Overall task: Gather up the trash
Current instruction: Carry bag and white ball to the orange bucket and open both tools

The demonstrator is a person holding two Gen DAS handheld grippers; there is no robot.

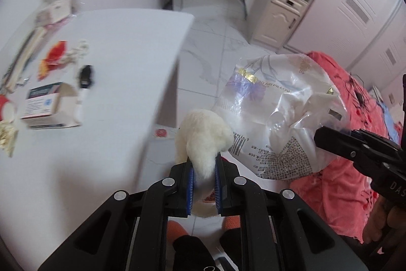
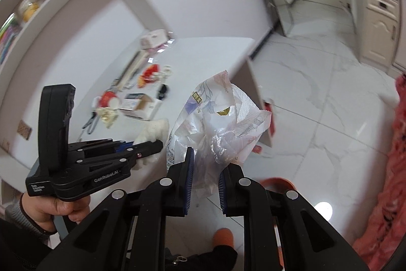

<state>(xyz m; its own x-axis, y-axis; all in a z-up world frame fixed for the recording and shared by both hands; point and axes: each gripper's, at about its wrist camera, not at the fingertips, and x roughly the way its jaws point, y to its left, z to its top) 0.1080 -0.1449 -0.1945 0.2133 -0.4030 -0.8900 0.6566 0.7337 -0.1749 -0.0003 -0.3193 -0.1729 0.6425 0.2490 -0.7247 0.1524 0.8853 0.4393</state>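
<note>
Black linkage arms are filling the bottom of the left wrist view, and the left gripper (image 1: 205, 173) is clamping its blue pads onto a fluffy white wad (image 1: 203, 141) that is bulging out past the fingertips toward 12 o'clock. At 2 o'clock from the wad, a crumpled clear plastic bag (image 1: 276, 113) with printed flowers and a barcode is hanging in the air, with the tip of the right gripper (image 1: 330, 141) biting into it from 3 o'clock. A white table (image 1: 121, 62) is spreading toward 10 o'clock, carrying an open cardboard box (image 1: 48, 106), a red wrapper (image 1: 54, 55) and a black-and-white tube (image 1: 83, 85), all blurred. A red bedspread (image 1: 337, 144) is lying behind the bag at 3 o'clock, and an orange slipper (image 1: 175, 229) is showing on the floor at 6 o'clock.

In the right wrist view, the right gripper (image 2: 206, 177) is pinching the plastic bag (image 2: 218, 123) between its pads, the bag standing up toward 12 o'clock. At 9 o'clock a hand (image 2: 54, 208) is holding the left gripper (image 2: 152, 145), closed on the white wad (image 2: 154, 131), which is just beside the bag. The table (image 2: 203, 57) is lying beyond, with the box (image 2: 137, 103) and wrapper (image 2: 149, 74) at 10 o'clock, and what may be small paper scraps (image 2: 264, 151) are sitting on the floor near its edge.
</note>
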